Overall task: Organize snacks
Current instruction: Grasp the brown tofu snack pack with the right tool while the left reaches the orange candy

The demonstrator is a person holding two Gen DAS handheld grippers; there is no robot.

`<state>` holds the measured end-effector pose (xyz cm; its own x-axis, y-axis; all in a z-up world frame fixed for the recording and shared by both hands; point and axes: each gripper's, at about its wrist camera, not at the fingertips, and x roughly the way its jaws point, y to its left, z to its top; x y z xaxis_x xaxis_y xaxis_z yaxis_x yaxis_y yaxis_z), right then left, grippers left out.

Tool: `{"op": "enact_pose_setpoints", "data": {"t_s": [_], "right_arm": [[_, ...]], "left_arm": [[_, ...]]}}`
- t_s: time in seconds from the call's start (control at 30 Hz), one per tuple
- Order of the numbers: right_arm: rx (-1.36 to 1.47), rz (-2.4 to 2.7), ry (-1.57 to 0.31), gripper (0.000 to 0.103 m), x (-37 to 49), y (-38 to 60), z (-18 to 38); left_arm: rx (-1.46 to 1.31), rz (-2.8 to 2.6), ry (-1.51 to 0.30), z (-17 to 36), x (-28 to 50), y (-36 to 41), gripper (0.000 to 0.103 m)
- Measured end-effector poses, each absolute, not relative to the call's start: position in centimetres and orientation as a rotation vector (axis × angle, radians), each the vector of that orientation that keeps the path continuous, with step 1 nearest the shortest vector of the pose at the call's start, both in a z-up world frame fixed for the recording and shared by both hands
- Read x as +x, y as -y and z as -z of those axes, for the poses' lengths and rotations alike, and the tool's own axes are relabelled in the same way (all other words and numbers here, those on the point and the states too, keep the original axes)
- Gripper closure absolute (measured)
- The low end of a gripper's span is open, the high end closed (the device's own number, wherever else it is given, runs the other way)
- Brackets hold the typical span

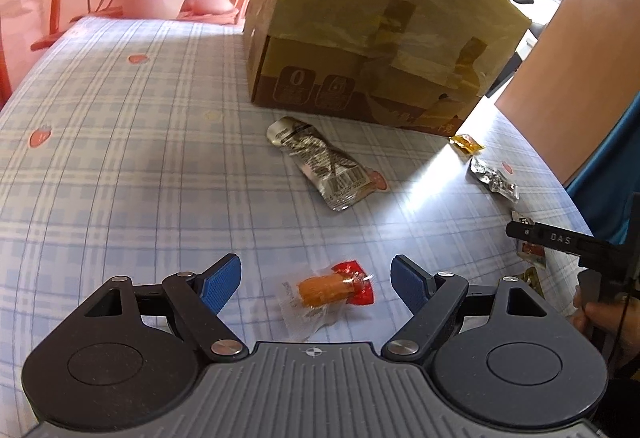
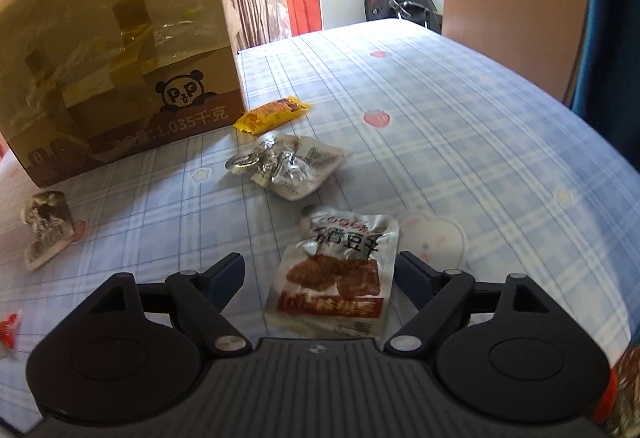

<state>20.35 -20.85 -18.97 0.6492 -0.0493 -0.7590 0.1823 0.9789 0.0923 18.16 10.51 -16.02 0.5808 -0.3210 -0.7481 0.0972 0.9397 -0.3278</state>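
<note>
On the box [image 2: 120,58] we read "1.035千克" under a panda logo; its other face shows a "0". The right gripper [image 1: 560,238] arm reads "DAS". Pouch [image 2: 336,278] print: too blurred.

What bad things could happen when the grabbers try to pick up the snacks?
The left gripper is open around a small clear-wrapped sausage snack; the slippery wrapper could slide out. The right gripper is open around a flat tofu packet lying on the tablecloth, so its fingers might catch the cloth instead.
</note>
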Motion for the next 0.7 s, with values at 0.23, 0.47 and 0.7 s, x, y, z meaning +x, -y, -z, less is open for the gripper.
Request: {"op": "enact_pose_setpoints", "data": {"t_s": [0.23, 0.47, 0.7], "right_arm": [[0.072, 0.132, -0.816, 0.019, 20.3, 19.9, 19.9], [0.121, 0.151, -0.774, 0.046, 19.6, 21.1, 19.5], [0.191, 0.124, -0.766, 0.051, 19.0, 21.4, 19.0]], "left_arm": [[-0.278, 0.236, -0.921, 16.4, 18.1, -10.5, 0.019], [-0.288, 0.249, -0.919, 16.6, 18.0, -10.5, 0.024], [-0.268, 0.304, -0.926, 16.9, 17.8, -9.6, 0.032]]}}
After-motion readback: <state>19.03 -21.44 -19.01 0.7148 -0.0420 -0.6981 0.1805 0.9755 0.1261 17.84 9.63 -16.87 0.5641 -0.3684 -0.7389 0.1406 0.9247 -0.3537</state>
